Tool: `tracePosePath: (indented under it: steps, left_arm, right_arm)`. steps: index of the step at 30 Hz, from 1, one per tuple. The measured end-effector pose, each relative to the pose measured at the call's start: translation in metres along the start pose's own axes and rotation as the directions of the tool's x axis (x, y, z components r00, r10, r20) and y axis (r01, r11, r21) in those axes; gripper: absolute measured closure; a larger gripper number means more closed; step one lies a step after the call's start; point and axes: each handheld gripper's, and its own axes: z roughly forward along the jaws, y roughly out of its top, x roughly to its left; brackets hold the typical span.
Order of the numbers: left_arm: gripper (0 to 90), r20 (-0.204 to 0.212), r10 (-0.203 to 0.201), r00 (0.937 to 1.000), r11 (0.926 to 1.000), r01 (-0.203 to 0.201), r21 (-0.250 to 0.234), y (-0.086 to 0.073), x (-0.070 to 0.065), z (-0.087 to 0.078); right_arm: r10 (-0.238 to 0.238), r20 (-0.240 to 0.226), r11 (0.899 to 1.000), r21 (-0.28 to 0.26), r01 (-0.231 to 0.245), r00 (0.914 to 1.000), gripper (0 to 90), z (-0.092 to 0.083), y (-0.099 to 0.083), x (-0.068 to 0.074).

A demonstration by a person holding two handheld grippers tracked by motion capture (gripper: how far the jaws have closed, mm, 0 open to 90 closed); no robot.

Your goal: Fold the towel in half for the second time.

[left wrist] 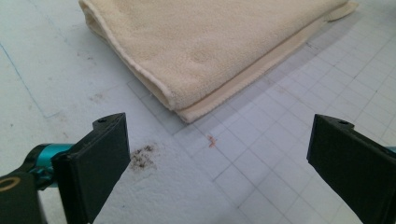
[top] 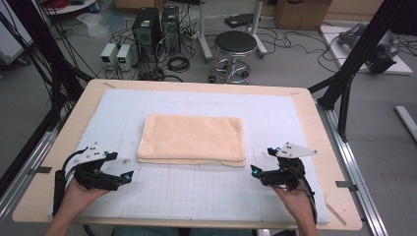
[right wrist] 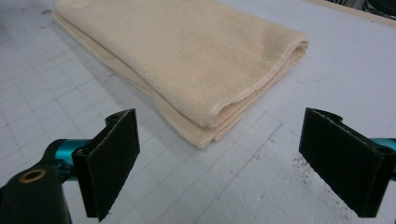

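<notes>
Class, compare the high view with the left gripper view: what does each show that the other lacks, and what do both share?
High view alone: both claws, left claw and right claw, the hands holding them, the wooden table, a black stool and computer towers on the floor beyond. Left gripper view alone: a small orange speck and a dark smudge on the mat, close up. Shared: the folded cream towel on the gridded white mat.

Soft, even overhead light is falling across the worktop (top: 305, 147), casting only faint shadows under the folded towel (top: 192, 138). No glare is showing. The high view is looking slightly soft and grainy. In both gripper views, the near black jaws are blurring while the towel is staying sharper.
</notes>
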Motion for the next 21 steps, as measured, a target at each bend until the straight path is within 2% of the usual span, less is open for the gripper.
tracePosePath:
  steps: [7,9,14,21]
  left_arm:
    - [6.3,-0.008,-0.004,1.0,1.0,0.004,0.0,-0.005,-0.0004,-0.005]
    - [6.4,-0.008,0.003,1.0,0.9999,-0.003,0.01,-0.006,-0.0005,-0.0053]
    - [6.3,-0.008,-0.005,1.0,1.0,0.005,0.0,-0.0056,0.0001,-0.005]
    - [6.4,-0.008,-0.01,0.9999,0.9999,0.01,-0.005,-0.0058,0.0023,-0.0055]
  right_arm:
    - [-0.007,0.008,1.0,-0.017,0.007,0.9999,11.8,-0.0092,-0.0053,0.0032]
    - [-0.007,0.005,1.0,-0.014,0.007,1.0,11.8,-0.0091,-0.0061,0.0035]
    - [0.005,-0.003,1.0,-0.014,-0.005,1.0,11.8,-0.007,-0.0078,0.0046]
    - [-0.01,0.0,1.0,-0.004,0.01,0.9999,11.8,-0.0042,-0.0085,0.0055]
